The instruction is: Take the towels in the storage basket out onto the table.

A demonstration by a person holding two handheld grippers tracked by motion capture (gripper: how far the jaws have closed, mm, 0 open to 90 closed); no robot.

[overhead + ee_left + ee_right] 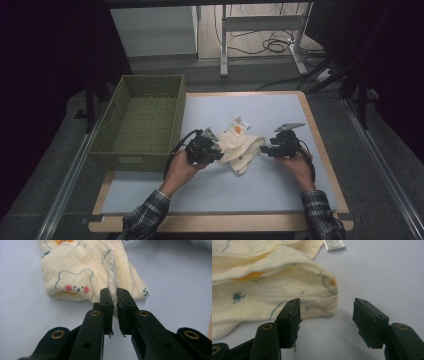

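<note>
your left tongs [114, 298] are pressed together on a raised fold of the cream cloth [85, 272], just below the middle of the left gripper view; the thin ridge of fabric runs up from between the jaws, and the rest of the cloth spreads over the upper left of that frame, with a bear outline with pink cheeks and small teal marks printed on it. in the high view the left tongs [216, 150] sit at the cloth's left edge, just left of the frame's centre, with your left hand [186, 162] behind them and a plaid sleeve [145, 215] reaching in from the bottom.

your right tongs [325, 317] are spread, with nothing between the pads; the cloth's rounded folded end [317, 290] lies just beyond the left jaw, filling the upper left of the right gripper view, apart from the right jaw. whether the left jaw touches the cloth i cannot tell. a white printed label [333, 244] lies at the top edge of that frame, at the cloth's edge. in the high view the right tongs [264, 151] point at the cloth's right end [252, 145], right of centre.

the cloth lies crumpled on the pale blue surface [280, 107], between your two grippers, with an orange patch [238, 129] on its upper part. a green woven basket [125, 95] stands at the left of the high view, at the surface's left edge, apart from the cloth.
</note>
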